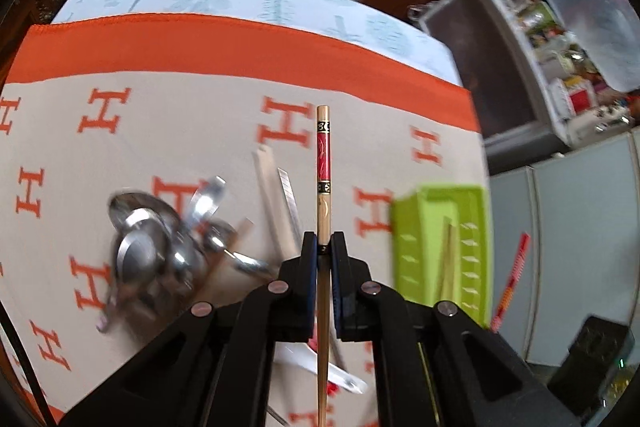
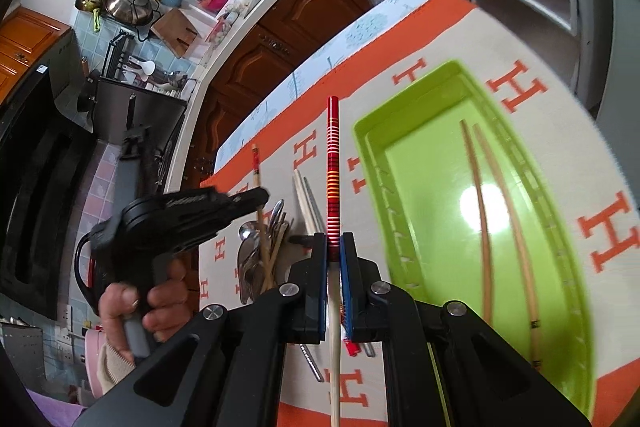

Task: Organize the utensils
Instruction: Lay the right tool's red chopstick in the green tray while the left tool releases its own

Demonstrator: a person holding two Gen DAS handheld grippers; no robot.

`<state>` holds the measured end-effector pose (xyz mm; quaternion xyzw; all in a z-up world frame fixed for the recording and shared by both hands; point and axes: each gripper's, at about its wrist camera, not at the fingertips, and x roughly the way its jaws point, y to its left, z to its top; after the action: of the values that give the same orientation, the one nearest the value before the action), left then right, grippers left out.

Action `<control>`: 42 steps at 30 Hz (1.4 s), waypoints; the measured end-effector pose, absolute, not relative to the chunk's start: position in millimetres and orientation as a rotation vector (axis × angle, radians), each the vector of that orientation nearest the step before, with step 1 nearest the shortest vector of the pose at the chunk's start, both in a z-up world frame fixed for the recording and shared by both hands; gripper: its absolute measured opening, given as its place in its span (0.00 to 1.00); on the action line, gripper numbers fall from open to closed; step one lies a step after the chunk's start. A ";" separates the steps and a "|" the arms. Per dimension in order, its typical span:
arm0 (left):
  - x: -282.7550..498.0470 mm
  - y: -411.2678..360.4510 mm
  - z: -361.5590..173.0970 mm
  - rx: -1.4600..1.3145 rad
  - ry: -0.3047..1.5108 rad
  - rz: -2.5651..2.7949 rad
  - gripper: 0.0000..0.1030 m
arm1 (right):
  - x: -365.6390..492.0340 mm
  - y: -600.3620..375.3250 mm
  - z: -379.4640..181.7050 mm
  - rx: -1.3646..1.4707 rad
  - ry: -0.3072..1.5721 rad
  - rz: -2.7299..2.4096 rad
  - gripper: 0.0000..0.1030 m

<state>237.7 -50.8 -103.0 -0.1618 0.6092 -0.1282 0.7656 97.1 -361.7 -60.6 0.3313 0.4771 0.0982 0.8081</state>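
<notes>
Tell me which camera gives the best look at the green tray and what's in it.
The right wrist view. It shows almost the whole green tray from above, with two wooden chopsticks lying inside. The left wrist view catches only a blurred part of the tray at the right, with chopsticks barely visible.

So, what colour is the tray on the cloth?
Bright lime green; the tray shows best in the right wrist view, with two wooden chopsticks inside.

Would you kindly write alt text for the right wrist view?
The right hand-held gripper clamps a red-banded chopstick upright beside a green tray holding two wooden chopsticks. Left of it, the left hand-held gripper holds another chopstick above piled spoons.
</notes>
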 end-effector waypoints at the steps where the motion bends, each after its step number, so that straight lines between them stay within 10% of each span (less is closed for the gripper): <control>1: 234.4 -54.7 -99.4 -0.355 1.321 -0.290 0.04 | 94.2 -366.4 -55.7 0.698 1.015 0.199 0.06; 28: 173.5 -189.4 -129.8 -0.353 1.372 -0.381 0.04 | 91.5 -381.5 -62.1 0.091 1.078 0.037 0.07; 32: 176.8 -187.9 -128.9 -0.339 1.365 -0.368 0.27 | 107.5 -393.2 -72.3 0.188 1.104 0.024 0.07; 42: 154.4 -179.3 -102.6 -0.187 1.313 -0.394 0.43 | 89.0 -397.9 -52.7 0.259 1.057 0.002 0.18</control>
<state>154.4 -179.3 -102.6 -0.0861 0.6052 -0.1815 0.7703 89.0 -397.9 -52.7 0.1233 0.5029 0.0009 0.8555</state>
